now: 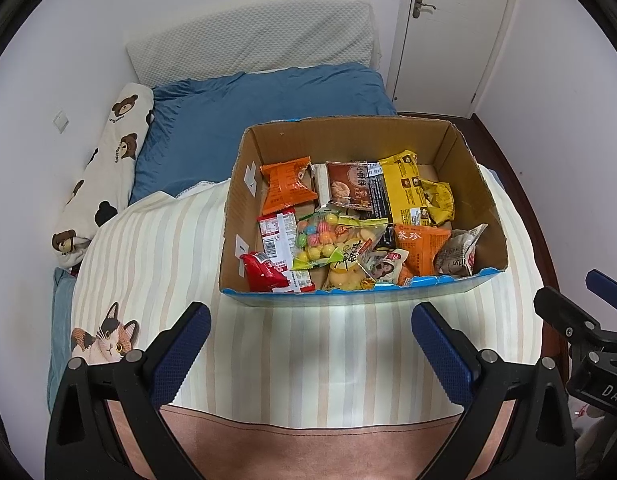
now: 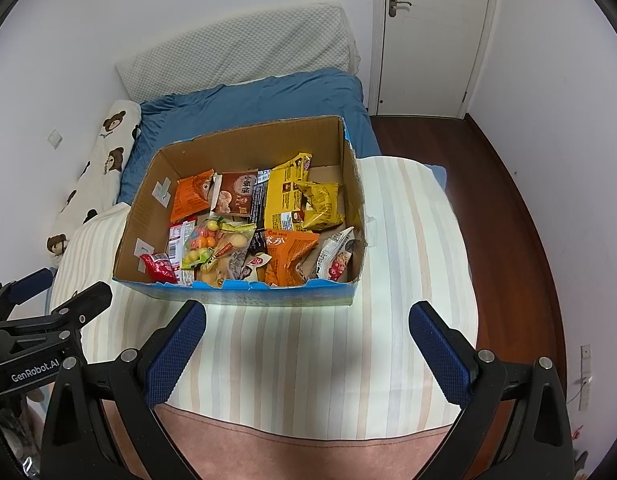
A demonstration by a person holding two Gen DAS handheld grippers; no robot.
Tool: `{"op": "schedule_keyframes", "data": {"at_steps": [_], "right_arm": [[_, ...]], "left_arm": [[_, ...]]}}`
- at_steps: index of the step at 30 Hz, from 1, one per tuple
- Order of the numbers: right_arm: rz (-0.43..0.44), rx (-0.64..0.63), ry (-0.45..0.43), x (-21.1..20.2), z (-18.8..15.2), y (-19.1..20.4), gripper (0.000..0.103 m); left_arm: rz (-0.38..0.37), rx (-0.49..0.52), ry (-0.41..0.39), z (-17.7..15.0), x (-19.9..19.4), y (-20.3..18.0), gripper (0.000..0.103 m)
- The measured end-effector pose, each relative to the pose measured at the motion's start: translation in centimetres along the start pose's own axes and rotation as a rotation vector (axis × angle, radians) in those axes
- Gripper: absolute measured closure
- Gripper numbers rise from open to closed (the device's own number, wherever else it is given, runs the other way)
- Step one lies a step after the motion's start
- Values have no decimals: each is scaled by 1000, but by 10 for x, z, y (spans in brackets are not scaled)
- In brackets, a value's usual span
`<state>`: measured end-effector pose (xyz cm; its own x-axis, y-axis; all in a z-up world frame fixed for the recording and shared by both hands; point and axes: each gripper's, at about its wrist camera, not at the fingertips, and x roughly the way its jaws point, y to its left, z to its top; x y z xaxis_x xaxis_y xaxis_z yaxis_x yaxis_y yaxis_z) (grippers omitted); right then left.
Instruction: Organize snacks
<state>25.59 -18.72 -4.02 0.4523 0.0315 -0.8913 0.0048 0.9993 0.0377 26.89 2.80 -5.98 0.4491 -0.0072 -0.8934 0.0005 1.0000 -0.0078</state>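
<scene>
Left gripper (image 1: 310, 334) hovering wide, empty | right gripper (image 2: 306, 332) hovering wide, empty | snack packets sitting in cardboard box (image 1: 478, 196) on striped blanket (image 1: 308, 344)

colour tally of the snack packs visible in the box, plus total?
In the cardboard box, counting what shows; more may be buried:
Orange packs: 2
Yellow packs: 2
Red packs: 2
Brown pack: 1
Clear candy bags: 2
Silver-white pack: 1
Total: 10

Black left gripper (image 1: 310, 334), right gripper (image 2: 307, 332), ridged blue pads, silver screws, white lettering
</scene>
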Motion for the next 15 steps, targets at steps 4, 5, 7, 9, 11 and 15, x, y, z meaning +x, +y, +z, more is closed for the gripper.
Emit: {"op": "schedule_keyframes", "data": {"at_steps": [4, 5, 7, 9, 11, 15], "right_arm": [[3, 4, -1, -1, -1, 0, 0], [3, 5, -1, -1, -1, 0, 0], [3, 5, -3, -1, -1, 0, 0], [4, 6, -3, -1, 0, -1, 0], [5, 7, -4, -1, 0, -1, 0], [4, 5, -1, -1, -1, -1, 0]], "left_arm": [[-1, 1, -1, 0, 0, 0, 0], [0, 2, -2, -1, 0, 0, 0], [2, 6, -7, -1, -1, -1, 0], [-2, 5, -6, -1, -1, -1, 0], [-3, 7, -7, -2, -2, 0, 0], [-3, 8, -11, -2, -2, -1, 0]]}}
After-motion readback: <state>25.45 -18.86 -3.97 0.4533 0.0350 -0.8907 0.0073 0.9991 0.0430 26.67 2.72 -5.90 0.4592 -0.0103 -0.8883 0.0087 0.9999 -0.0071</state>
